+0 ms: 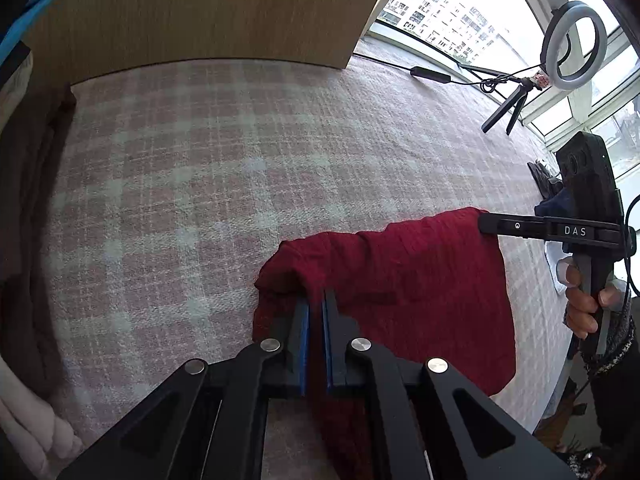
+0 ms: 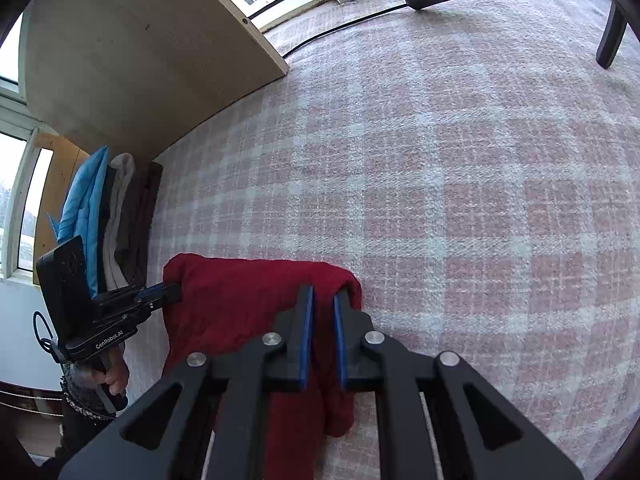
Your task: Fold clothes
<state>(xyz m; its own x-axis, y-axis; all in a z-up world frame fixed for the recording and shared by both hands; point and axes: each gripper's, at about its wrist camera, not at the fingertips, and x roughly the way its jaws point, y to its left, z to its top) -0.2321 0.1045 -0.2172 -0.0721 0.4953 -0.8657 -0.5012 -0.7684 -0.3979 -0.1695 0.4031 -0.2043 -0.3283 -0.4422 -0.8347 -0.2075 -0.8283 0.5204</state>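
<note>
Red knit garment [image 1: 420,280]: hung between left tool [image 1: 316,300] and right tool [image 2: 323,294], each nipped narrowly onto an upper corner, evidently to spread it flat. It hangs just above the pink plaid blanket [image 1: 220,160], clear of the folded stack [image 2: 116,216].

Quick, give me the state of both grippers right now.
Left gripper: shut on the red garment, pinching its upper edge.
Right gripper: shut on the red garment at the other end of that edge.

left wrist: close, faces right | right wrist: close, faces left | shared: red cloth [image 1: 400,280]
</note>
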